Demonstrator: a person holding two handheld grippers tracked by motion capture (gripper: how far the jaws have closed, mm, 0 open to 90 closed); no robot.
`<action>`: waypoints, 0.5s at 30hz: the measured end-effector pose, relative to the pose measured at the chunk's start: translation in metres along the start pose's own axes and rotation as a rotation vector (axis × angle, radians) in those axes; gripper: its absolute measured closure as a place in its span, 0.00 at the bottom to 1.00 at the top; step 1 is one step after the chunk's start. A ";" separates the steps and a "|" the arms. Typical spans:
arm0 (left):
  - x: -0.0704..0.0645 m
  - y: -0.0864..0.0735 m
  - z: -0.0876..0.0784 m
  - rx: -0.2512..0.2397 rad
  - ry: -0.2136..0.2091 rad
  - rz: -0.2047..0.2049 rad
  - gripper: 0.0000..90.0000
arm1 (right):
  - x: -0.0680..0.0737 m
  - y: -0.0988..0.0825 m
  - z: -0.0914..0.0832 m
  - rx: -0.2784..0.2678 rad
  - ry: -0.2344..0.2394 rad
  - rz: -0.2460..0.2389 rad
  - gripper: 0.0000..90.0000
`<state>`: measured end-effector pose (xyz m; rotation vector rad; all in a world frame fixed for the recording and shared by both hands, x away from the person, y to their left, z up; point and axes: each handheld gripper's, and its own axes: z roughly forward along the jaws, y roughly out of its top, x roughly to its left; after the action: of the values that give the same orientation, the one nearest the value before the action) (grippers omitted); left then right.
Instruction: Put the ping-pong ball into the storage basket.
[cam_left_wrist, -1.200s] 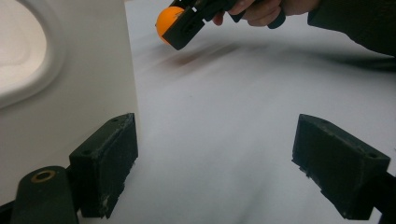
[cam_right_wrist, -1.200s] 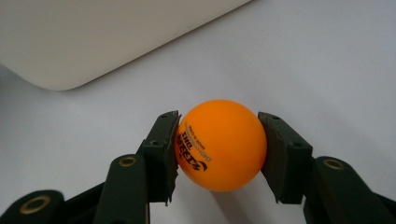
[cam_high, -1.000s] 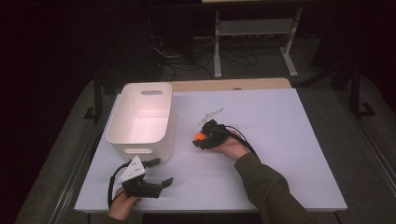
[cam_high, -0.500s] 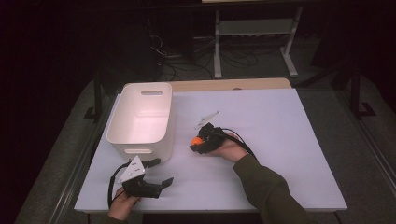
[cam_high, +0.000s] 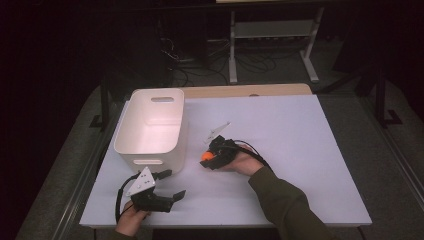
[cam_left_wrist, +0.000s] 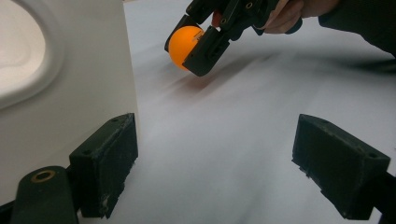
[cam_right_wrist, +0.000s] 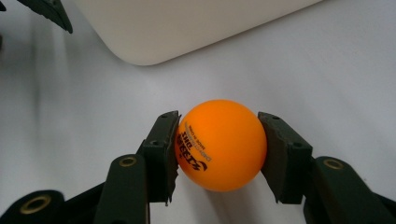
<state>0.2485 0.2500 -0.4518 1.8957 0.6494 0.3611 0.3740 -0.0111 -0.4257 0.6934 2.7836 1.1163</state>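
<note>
High view: an orange ball (cam_high: 206, 156) is seen at centre frame, clamped in the right gripper (cam_high: 210, 159) just right of the white bin (cam_high: 152, 127) on the white desk (cam_high: 300, 150). The left gripper (cam_high: 170, 186) is recorded at lower left, below the bin, with its jaws spread wide and nothing between them.

In the right gripper view, black print on the ball (cam_right_wrist: 219, 144) is made out, a detail too small to read from above, and both pads are seen pressed against the ball's sides. The bin's rounded corner (cam_right_wrist: 187, 28) lies along the top of that frame.

In the left gripper view, the held ball (cam_left_wrist: 184, 41) is placed at upper centre, clear of the desk surface, with the bin wall (cam_left_wrist: 65, 84) at left.
</note>
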 end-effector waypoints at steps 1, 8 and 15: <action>0.000 0.000 0.000 0.001 0.000 0.000 0.16 | 0.001 0.001 0.000 -0.002 0.004 0.000 0.55; 0.001 0.000 0.000 0.005 -0.003 -0.003 0.16 | 0.003 0.004 -0.003 -0.004 0.018 -0.011 0.55; 0.000 0.000 0.000 0.005 0.000 0.001 0.16 | 0.004 0.008 -0.012 -0.021 0.020 -0.016 0.55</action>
<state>0.2488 0.2496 -0.4518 1.9002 0.6504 0.3603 0.3707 -0.0122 -0.4110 0.6608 2.7841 1.1545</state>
